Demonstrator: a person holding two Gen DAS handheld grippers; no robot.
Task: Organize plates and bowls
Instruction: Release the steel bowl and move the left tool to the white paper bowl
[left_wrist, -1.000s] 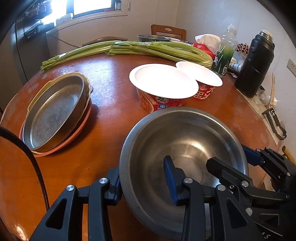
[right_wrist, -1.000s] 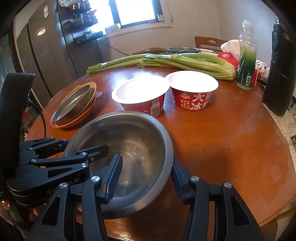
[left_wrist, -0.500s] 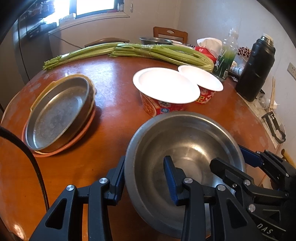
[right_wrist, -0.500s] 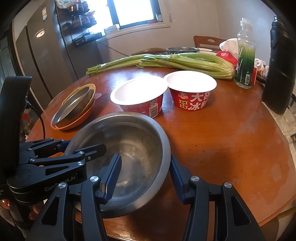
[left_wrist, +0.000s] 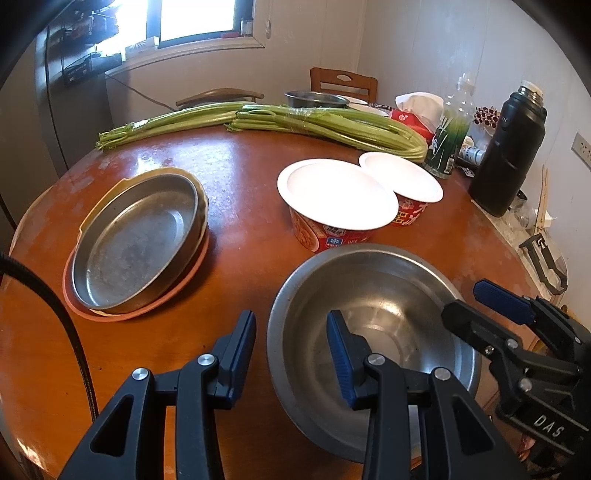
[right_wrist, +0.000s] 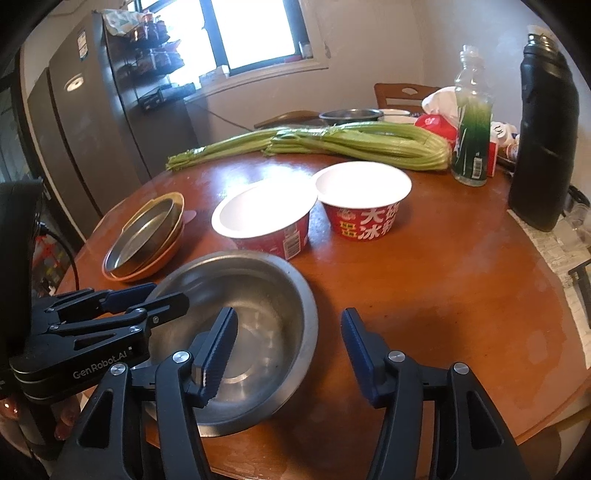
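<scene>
A wide steel bowl (left_wrist: 369, 295) (right_wrist: 258, 288) sits near the front of the round wooden table (right_wrist: 443, 280). My left gripper (left_wrist: 291, 321) (right_wrist: 166, 295) is shut on its left rim, one finger inside the bowl and one outside. My right gripper (right_wrist: 288, 317) (left_wrist: 465, 299) straddles the opposite rim. Its jaws are opening, and the outer pad stands apart from the rim. At the left, a steel plate lies on a stack of yellow and orange plates (left_wrist: 136, 240) (right_wrist: 147, 236). Two red noodle bowls with white lids (left_wrist: 336, 195) (right_wrist: 364, 184) stand just behind the steel bowl.
Celery stalks (left_wrist: 295, 122) lie across the back of the table. A black flask (left_wrist: 509, 151), a green-labelled bottle (right_wrist: 472, 122) and a tissue pack (left_wrist: 417, 107) stand at the right. Another steel bowl (left_wrist: 314, 98) sits by a chair behind. A fridge (right_wrist: 85, 122) stands at the left.
The right gripper's jaws have spread wider and its pads have come off the bowl's rim. The left gripper keeps its hold, and the bowl sits slightly further right between its fingers.
</scene>
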